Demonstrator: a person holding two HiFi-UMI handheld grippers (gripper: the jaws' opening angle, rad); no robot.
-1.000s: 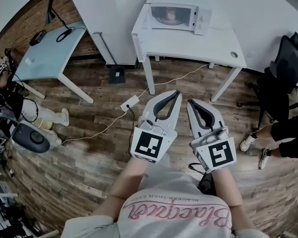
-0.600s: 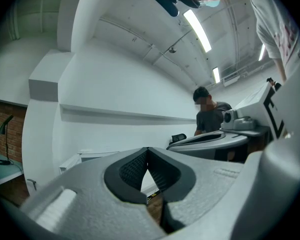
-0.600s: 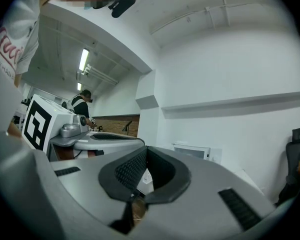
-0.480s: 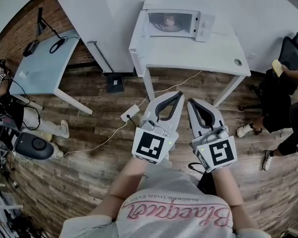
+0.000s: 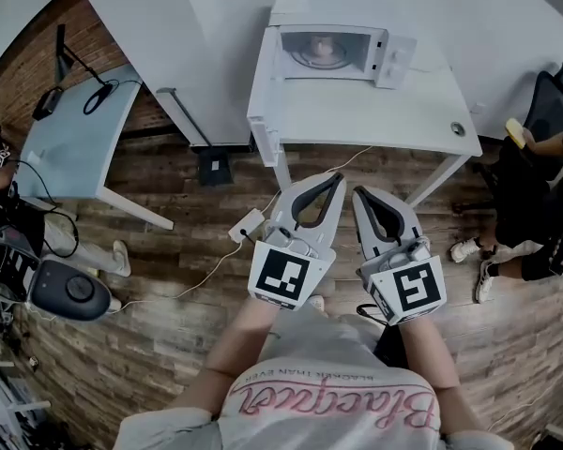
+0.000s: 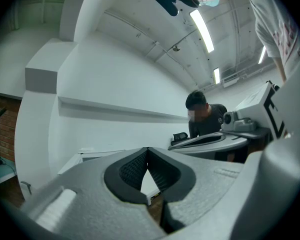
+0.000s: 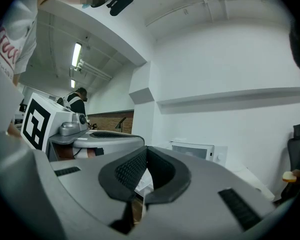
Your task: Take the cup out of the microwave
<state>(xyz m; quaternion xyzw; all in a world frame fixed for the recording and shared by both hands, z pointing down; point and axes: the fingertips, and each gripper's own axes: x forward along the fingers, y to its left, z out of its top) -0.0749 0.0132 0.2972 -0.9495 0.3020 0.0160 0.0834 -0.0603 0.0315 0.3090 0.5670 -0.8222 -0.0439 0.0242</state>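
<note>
Microwave (image 5: 330, 50) on white table (image 5: 375, 111) — cup (image 5: 325, 49) faint inside, left gripper (image 5: 336, 176) and right gripper (image 5: 357, 193) side by side, jaws together

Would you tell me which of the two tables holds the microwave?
The white table straight ahead, microwave at its back edge; the pale blue table on the left carries a lamp.

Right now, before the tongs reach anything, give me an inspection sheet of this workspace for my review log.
Surface: white table, carrying the microwave.
Job's things: microwave at the table's far edge, door shut; a round shape behind its window, likely the cup.
Clutter: nothing seen.
Grippers: left tongs and right tongs shut, empty, side by side over the floor.
Cables: white cable and power strip on the wood floor.
Surroundings: second table left; seated person right.
</note>
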